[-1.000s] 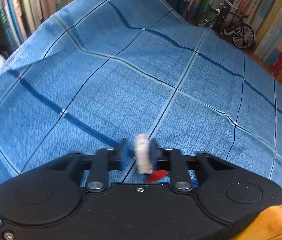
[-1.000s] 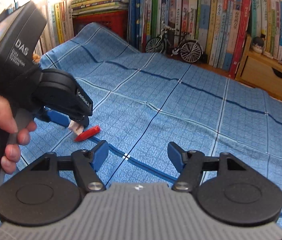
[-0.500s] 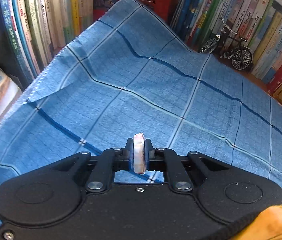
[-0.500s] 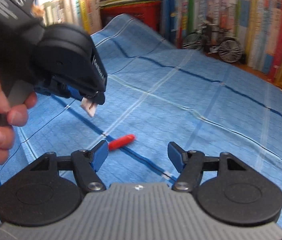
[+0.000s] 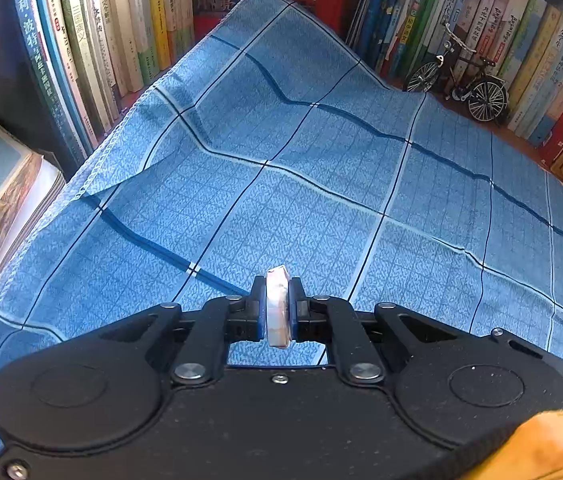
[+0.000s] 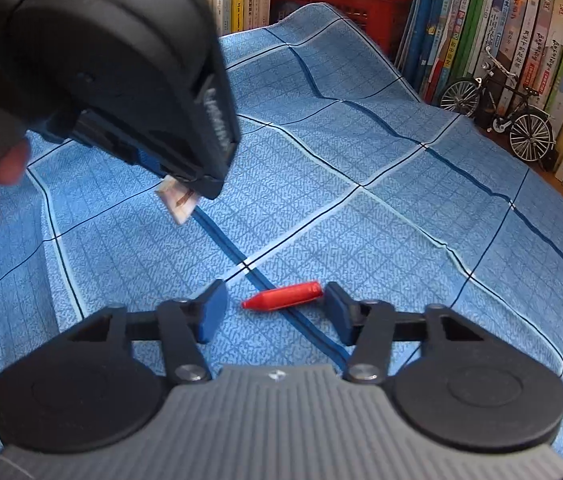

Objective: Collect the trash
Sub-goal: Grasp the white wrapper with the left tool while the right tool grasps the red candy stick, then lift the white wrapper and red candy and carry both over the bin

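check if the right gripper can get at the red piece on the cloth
Probably yes: the red piece lies bare on the blue cloth between the closing jaws of the right gripper, with nothing over it.

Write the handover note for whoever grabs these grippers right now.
Left gripper: shut on a small white wrapper, lifted clear of the blue checked cloth.
Right gripper: jaws closing around the red scrap, which lies on the cloth between the pads; not yet pinched.
Done: white wrapper picked up.
Left: finish the grip on the red scrap, lift it, then drop both pieces. No bin shows in either view, so find one first.
The model bicycle and books at the far edge are not trash.
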{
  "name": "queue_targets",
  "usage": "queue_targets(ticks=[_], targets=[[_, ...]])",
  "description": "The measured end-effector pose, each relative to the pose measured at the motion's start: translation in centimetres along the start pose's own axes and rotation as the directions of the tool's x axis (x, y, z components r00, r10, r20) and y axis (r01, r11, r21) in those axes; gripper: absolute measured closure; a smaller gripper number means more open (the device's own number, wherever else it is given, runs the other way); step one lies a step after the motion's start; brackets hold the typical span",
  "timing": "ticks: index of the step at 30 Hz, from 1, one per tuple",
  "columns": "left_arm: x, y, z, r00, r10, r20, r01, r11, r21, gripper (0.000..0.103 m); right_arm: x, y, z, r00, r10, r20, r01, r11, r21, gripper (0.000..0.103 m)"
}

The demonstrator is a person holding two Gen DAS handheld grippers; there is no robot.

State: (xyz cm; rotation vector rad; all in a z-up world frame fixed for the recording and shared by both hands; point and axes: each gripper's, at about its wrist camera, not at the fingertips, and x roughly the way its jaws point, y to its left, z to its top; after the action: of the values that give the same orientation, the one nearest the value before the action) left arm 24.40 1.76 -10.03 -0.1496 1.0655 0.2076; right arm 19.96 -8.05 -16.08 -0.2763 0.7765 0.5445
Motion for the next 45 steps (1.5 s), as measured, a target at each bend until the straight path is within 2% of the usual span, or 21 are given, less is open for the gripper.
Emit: queue_targets(ticks=[1,3,14,26,35,45], targets=[[0.0,0.1,-0.1,1.000,0.000,-0.002,0.000,1.000,-0.003,0.093,-0.1,-0.1,0.0,1.000,-0.005,0.003,0.005,1.000,0.004,0.053],[-0.1,0.1,-0.2,1.000,-0.001,-0.003,0.001,1.000,-0.005,0.093,-0.3,-0.3,-0.1,1.000,-0.011,0.008,0.011,1.000,0.025,0.053],[-1.9,-0.6,-0.9,1.000,-0.018,0.003,0.018,1.000,0.000,0.093,-3.6,-1.8,-0.6,0.994,-0.092,0.057,0.082,0.983,0.163,0.054],[-6.0,-1.6,-2.8,0.998,-0.063,0.032,0.062,0.998,0.027,0.093,-8.5,-2.2,-1.7,0.983,-0.158,0.090,0.132,0.961,0.242,0.054],[-9.9,-1.2,-5.9,0.993,-0.099,0.060,0.095,0.993,0.069,0.093,-12.7,-0.9,-2.9,0.967,-0.223,0.120,0.182,0.941,0.285,0.054],[-15.4,-0.1,-11.0,0.983,-0.160,0.085,0.151,0.983,0.105,0.093,-18.5,1.6,-5.6,0.943,-0.297,0.150,0.231,0.909,0.346,0.054]])
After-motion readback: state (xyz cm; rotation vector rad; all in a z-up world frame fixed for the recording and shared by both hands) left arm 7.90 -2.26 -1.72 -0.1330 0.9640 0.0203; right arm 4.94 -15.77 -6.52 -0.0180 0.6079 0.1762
